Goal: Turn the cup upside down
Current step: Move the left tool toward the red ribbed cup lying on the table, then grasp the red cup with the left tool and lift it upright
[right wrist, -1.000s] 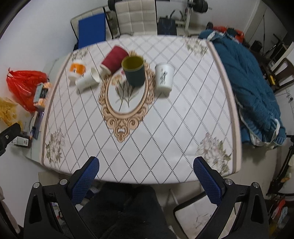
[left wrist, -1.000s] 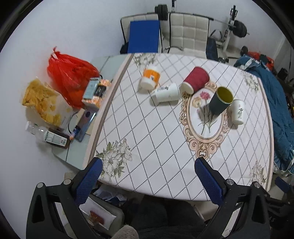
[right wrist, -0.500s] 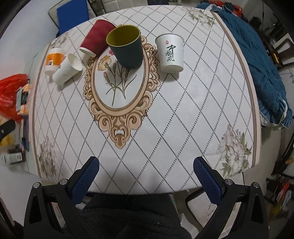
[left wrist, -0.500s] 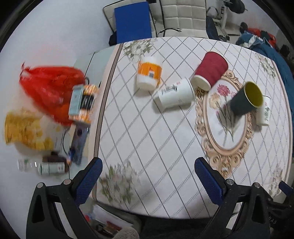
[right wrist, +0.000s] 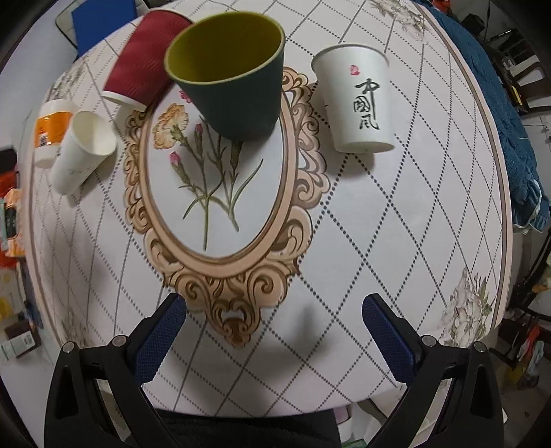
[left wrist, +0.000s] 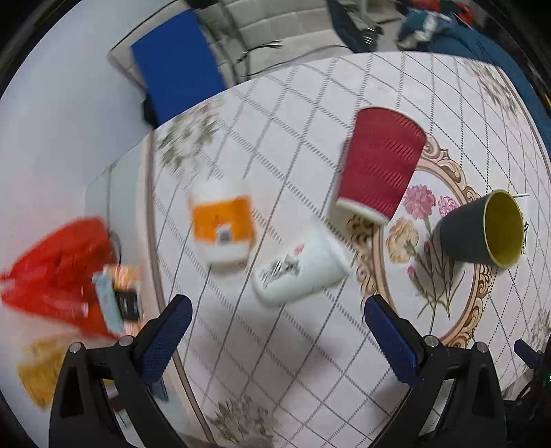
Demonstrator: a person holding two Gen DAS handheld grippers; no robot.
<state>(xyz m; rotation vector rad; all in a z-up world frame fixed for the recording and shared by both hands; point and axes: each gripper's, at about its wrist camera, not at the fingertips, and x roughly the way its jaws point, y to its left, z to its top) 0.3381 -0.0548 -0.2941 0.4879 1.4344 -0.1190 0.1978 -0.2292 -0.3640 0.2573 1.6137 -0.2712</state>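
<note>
Left tongs (left wrist: 273, 318) spread wide and empty, right tongs (right wrist: 273, 315) likewise wide, both angled downward

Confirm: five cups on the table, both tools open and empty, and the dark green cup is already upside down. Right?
Not quite. The dark green cup stands upright, its yellow-lined mouth open to the top; the right wrist view shows it. The rest holds: five cups on the table, left tool and right tool both open and empty.

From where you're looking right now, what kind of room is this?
Probably a room in a home, perhaps a dining area. A table with a floral tablecloth holds paper cups such as the red cup, padded white chairs stand behind it, and a red plastic bag sits beside it.
</note>
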